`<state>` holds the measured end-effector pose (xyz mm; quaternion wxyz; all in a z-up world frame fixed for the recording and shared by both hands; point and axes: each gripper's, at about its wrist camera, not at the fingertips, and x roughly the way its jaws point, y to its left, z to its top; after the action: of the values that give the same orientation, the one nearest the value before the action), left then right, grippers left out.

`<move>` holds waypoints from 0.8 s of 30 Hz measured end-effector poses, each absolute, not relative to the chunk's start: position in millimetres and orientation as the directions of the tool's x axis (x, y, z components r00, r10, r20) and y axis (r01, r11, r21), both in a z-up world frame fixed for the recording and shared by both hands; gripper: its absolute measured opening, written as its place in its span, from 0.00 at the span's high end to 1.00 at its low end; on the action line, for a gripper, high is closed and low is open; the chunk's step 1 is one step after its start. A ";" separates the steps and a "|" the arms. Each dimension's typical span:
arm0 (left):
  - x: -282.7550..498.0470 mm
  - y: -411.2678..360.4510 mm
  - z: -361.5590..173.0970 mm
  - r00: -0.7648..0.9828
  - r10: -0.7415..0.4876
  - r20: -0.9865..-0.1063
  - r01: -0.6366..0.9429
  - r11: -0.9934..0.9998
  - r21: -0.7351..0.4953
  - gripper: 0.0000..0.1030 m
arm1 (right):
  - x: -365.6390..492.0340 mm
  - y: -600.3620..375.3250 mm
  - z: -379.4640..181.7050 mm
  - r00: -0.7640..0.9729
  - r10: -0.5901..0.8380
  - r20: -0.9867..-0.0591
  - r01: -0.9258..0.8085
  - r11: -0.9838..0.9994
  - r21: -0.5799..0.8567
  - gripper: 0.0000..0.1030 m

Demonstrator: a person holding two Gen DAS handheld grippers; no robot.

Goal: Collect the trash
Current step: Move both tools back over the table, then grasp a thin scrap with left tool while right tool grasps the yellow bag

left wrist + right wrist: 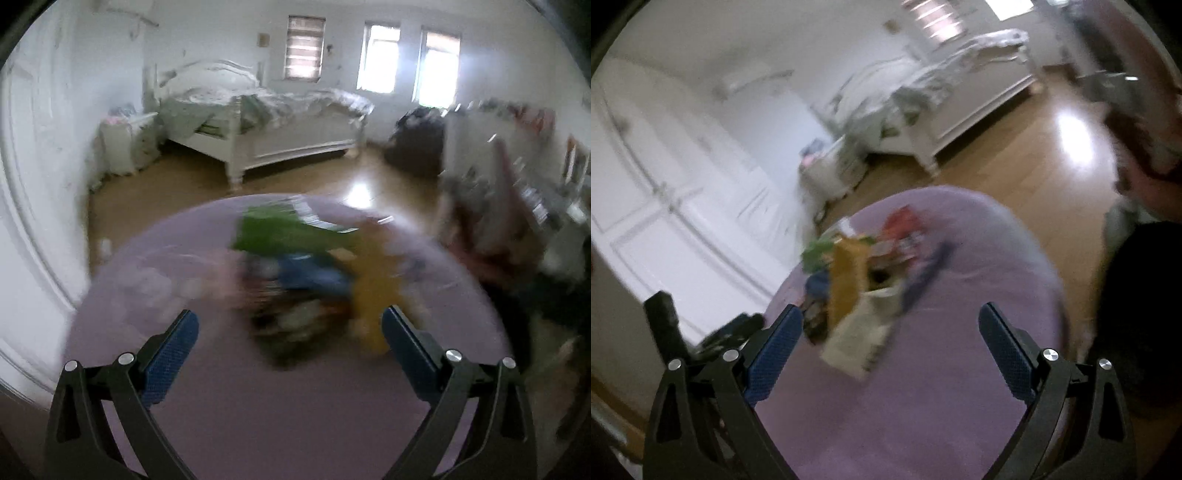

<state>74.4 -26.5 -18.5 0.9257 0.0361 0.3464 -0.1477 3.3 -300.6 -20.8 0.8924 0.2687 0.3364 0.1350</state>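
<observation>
On the round purple counter (280, 424) a blurred heap of trash (299, 280) is sitting — green, blue and yellow wrappers jumbled together. Left gripper (290, 334) and right gripper (891, 325) are both hovering just short of it, jaws spread wide, gripping nothing. Beyond, a white bed (280, 122) is standing on the wooden floor (321, 177).

A white bed (295, 122) with rumpled bedding stands on the wooden floor (332, 177) under bright windows (406, 59), beside a white wardrobe (665, 192)
</observation>
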 end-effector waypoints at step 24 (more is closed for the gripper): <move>135.2 -6.4 -78.9 0.538 -0.433 -0.723 0.396 0.887 -0.237 0.51 | 136.6 -185.0 -51.5 0.572 0.371 -0.731 -0.071 0.911 0.407 0.69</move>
<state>135.2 -6.4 -78.9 0.8766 -0.0223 0.4186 -0.2364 136.6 -185.0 -51.5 0.8705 0.1687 0.4446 0.1271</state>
